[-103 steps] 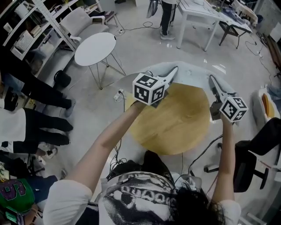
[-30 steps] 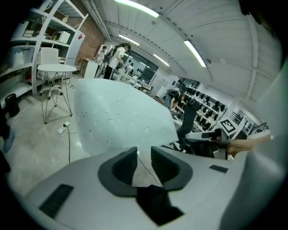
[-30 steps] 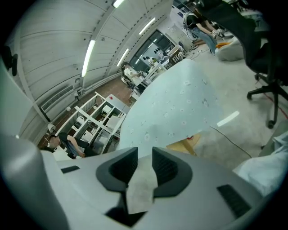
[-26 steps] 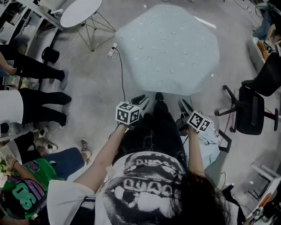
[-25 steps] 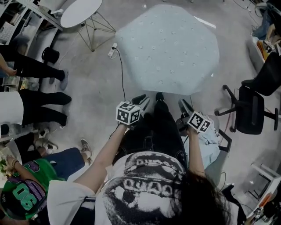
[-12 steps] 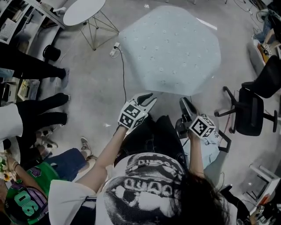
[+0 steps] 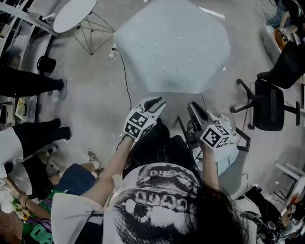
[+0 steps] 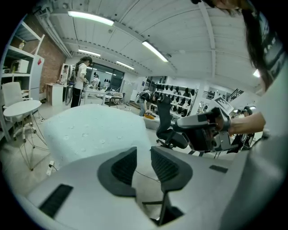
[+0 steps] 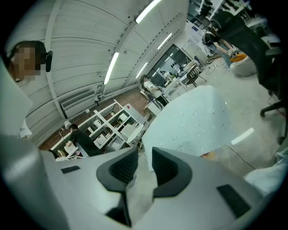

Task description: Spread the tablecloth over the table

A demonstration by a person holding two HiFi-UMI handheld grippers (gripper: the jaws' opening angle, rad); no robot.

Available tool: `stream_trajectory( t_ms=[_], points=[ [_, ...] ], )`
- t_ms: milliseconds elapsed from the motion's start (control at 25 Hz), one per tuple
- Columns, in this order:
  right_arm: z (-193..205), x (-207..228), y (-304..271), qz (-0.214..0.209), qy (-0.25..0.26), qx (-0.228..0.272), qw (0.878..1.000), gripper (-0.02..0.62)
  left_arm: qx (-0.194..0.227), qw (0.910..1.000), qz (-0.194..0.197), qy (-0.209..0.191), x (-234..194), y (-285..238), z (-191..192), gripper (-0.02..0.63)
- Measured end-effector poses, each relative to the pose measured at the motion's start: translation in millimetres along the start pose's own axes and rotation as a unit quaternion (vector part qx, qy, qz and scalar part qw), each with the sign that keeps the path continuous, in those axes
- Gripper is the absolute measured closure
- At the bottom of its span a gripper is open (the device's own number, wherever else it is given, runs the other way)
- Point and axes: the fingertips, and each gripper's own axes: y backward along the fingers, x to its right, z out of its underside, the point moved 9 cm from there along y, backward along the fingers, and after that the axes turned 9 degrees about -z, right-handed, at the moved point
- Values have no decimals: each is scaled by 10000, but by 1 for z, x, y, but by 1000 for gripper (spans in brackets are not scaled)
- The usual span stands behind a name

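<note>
1. The pale tablecloth (image 7: 174, 45) lies draped over the table, covering its top (small dots pattern the cloth).
2. The left gripper (image 7: 153, 102) hangs below the cloth's near edge, clear of it, its jaws narrowly parted with nothing between them.
3. The right gripper (image 7: 194, 108), alongside, is likewise narrowly parted and empty.
4. A black office chair (image 7: 271, 102) stands to the table's right.

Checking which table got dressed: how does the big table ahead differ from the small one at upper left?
The big table is hidden under a pale dotted tablecloth; the small table shows a bare white top. The big table's draped outline is angular, the small table's round. The big table's legs are covered; the small table's thin legs show. Both stand on the grey floor.
</note>
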Motion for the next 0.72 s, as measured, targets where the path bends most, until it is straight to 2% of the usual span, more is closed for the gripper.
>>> stream_trajectory(
  t_ms=[200, 360, 520, 720],
  points=[
    [-2, -2, 25, 149, 221, 24, 9996, 511, 39, 9996, 218, -167, 21, -9, -8, 515],
    [-4, -7, 47, 210, 360, 242, 9988, 514, 111, 9984, 497, -255, 46, -8, -15, 515],
    [5, -12, 69, 309, 378, 505, 9975, 528, 69, 9952, 811, -552, 72, -10, -16, 515],
    [15, -24, 97, 506, 530, 535, 9959, 565, 170, 9911, 1029, -828, 105, -3, -22, 517]
  ],
)
